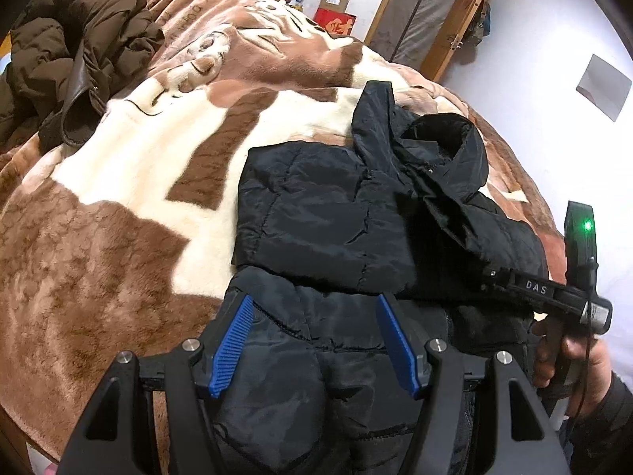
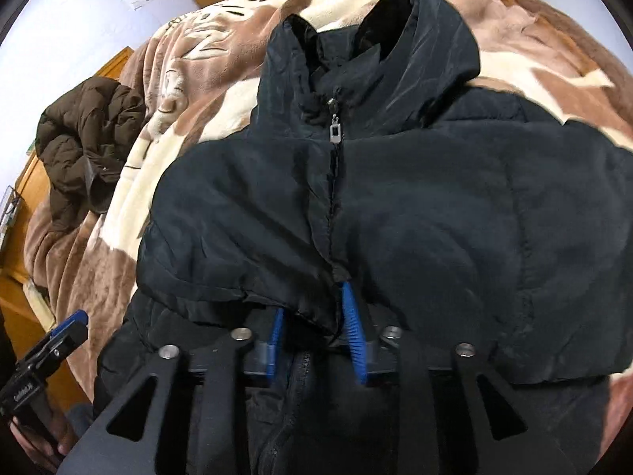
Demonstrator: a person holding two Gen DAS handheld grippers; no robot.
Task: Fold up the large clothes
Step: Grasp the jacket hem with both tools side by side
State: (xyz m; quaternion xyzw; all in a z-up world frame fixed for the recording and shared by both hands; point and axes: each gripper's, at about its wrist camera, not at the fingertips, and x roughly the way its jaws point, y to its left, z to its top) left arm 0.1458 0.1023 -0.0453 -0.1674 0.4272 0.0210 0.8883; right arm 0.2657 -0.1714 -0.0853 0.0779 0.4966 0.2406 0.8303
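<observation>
A black padded jacket lies on the bed, its sleeves folded in over the body and its collar at the far end; it fills the right wrist view, zipper up. My left gripper is open, its blue pads spread over the jacket's near edge, holding nothing. My right gripper has its jaws partly closed around a fold of the jacket at the zipper. The fabric hides the fingertips. The right gripper also shows at the right of the left wrist view, reaching into the jacket.
A brown-and-cream plush blanket covers the bed. A brown padded coat lies heaped at the far left, also in the right wrist view. A wooden door and boxes stand beyond the bed.
</observation>
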